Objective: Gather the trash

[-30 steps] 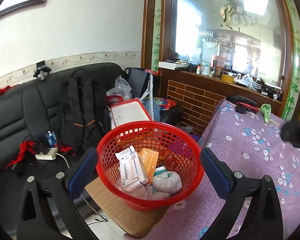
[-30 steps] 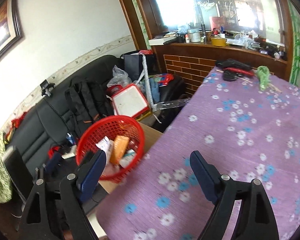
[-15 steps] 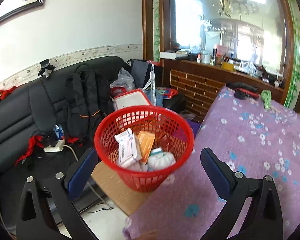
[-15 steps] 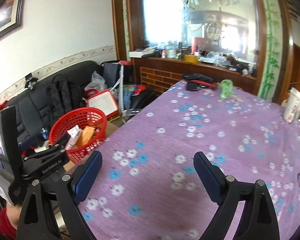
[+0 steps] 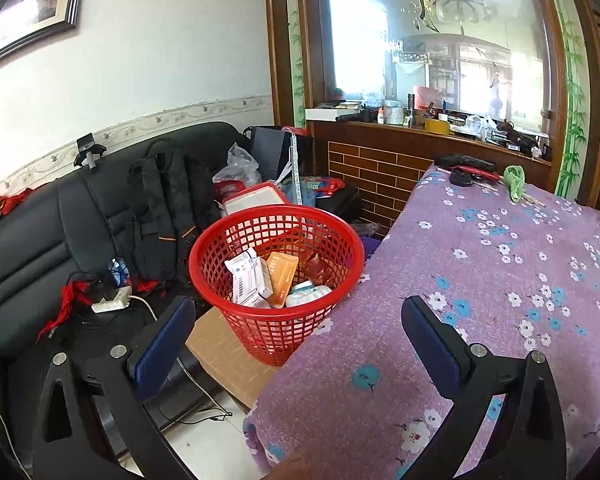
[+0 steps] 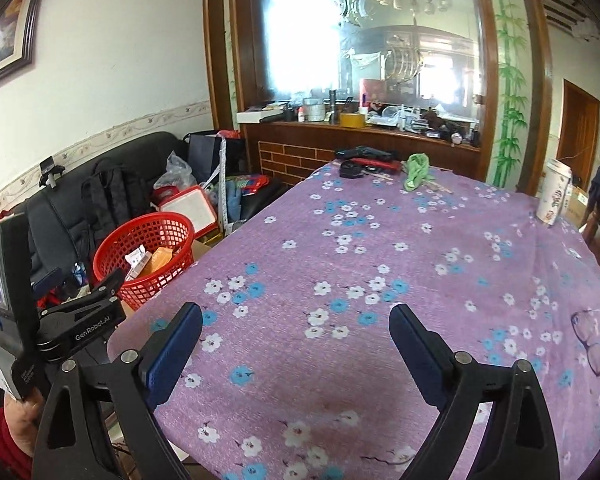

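Note:
A red mesh basket (image 5: 236,236) stands on a cardboard box beside the table's left edge. It holds a white medicine box (image 5: 247,278), an orange box (image 5: 282,272) and other wrappers. The basket also shows in the right wrist view (image 6: 112,248). My left gripper (image 5: 296,338) is open and empty, held back from the basket. My right gripper (image 6: 296,344) is open and empty above the purple flowered tablecloth (image 6: 380,280). A crumpled green thing (image 6: 416,166) lies at the table's far end.
A paper cup (image 6: 554,192) stands at the table's right edge. Glasses (image 6: 590,334) lie at the right. Black items (image 6: 360,160) lie at the far end. A black sofa (image 5: 40,248) with a backpack (image 5: 168,208) and clutter stands on the left.
Both grippers have pulled back and up from the basket. The right view has swung right over the table; the left gripper's body now shows at its left edge.

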The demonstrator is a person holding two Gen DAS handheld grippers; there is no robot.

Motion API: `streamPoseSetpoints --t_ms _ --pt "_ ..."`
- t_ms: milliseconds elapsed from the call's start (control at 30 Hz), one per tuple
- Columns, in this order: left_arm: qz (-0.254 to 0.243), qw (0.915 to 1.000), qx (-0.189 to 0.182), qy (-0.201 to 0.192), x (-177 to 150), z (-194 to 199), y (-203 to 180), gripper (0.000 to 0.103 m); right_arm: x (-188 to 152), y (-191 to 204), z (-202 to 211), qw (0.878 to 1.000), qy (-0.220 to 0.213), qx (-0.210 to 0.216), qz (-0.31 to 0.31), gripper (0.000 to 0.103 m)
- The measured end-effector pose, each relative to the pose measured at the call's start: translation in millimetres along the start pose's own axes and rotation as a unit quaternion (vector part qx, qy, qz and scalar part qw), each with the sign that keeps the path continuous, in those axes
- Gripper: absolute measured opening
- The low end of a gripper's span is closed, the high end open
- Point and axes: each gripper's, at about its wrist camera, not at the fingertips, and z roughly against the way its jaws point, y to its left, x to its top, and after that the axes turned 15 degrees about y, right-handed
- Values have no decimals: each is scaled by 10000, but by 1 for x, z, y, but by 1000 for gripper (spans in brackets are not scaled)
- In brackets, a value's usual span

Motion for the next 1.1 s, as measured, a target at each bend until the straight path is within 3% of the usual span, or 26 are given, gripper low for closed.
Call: streamPoseSetpoints --t_ms 433,1100 --pt "-11 9998 147 -102 0 -1 5 103 1 10 -1 9999 32 -39 103 97" --pt "-69 9999 -11 -104 -7 -1 7 103 -1 20 -7 9997 138 -63 215 97"
